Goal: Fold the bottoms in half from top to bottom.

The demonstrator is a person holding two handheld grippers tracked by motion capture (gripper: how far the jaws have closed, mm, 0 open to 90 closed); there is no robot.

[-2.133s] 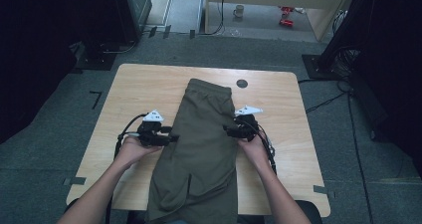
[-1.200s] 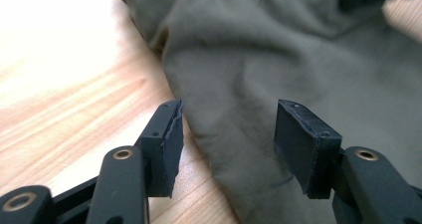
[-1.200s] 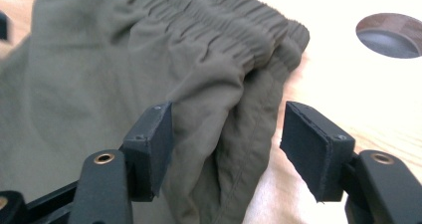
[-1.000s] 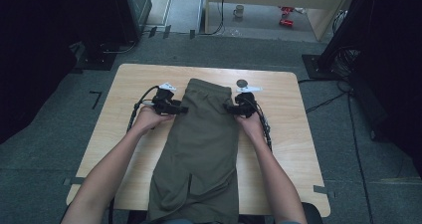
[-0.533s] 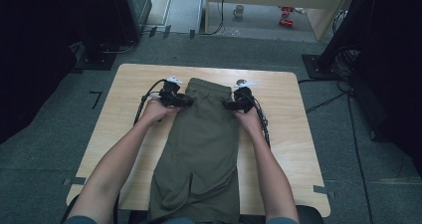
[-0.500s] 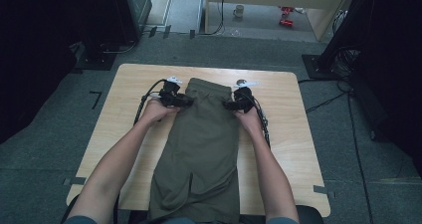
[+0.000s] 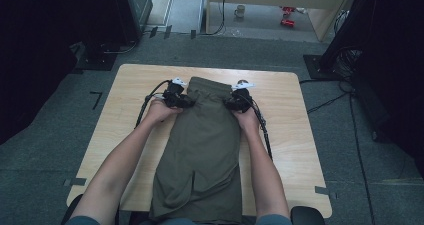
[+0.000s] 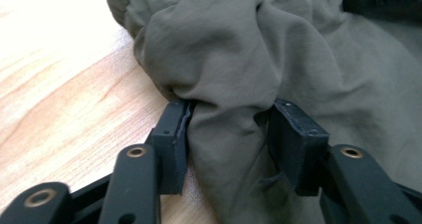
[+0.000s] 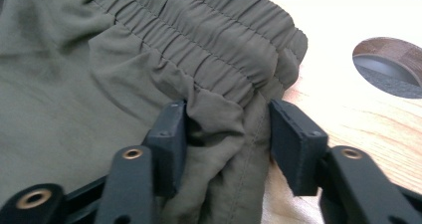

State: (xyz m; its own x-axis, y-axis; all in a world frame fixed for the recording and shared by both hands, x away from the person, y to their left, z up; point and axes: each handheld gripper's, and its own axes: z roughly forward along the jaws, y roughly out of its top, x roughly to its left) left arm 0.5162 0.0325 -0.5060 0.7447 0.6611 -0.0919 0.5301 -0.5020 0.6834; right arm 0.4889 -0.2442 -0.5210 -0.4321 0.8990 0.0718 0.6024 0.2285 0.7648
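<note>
Grey carpet surrounds a light wooden bench (image 7: 130,90), and olive-green trousers (image 7: 200,155) lie lengthwise down its middle, with the elastic waistband (image 9: 224,40) at the far end and the legs reaching the near edge. A person's forearms come in from the near side, one on either side of the garment. The left gripper (image 7: 182,101) sits at the left edge of the trousers just below the waistband; in the left gripper view its jaws stand partly apart with a bunched fold of fabric (image 8: 231,134) pressed between them. The right gripper (image 7: 232,102) sits at the opposite edge, its jaws likewise parted around a gathered fold right under the waistband, touching the cloth on both sides. A round hole (image 9: 390,67) in the bench top lies just beyond the waistband's right corner.
</note>
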